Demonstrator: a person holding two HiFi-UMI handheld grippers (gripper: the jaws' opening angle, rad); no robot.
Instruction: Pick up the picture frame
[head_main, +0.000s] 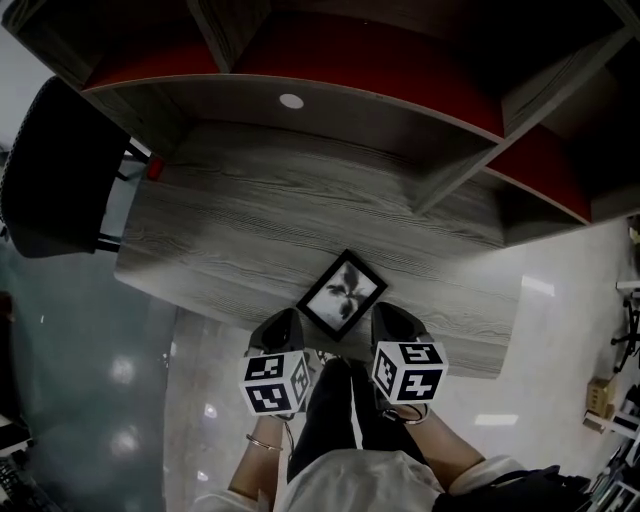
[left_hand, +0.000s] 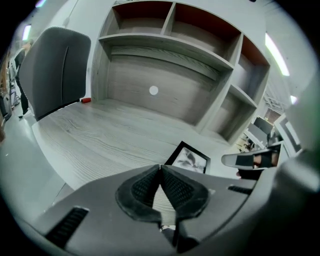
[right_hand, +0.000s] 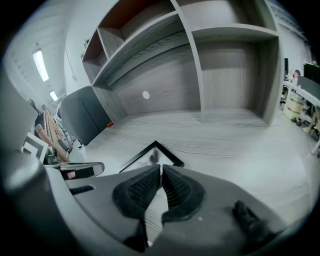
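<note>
A black picture frame with a dark flower print lies flat on the grey wooden desk, close to its front edge. My left gripper hangs just left of the frame's near corner, over the desk's front edge. Its jaws are shut with nothing between them, and the frame sits just ahead to the right. My right gripper hangs right of the frame. Its jaws are also shut and empty, with the frame's corner showing right above the tips.
A black chair stands at the desk's left end. A shelf unit with red-backed compartments rises behind the desk. A white round cap sits in the back panel, and a small red object lies at the desk's far left corner.
</note>
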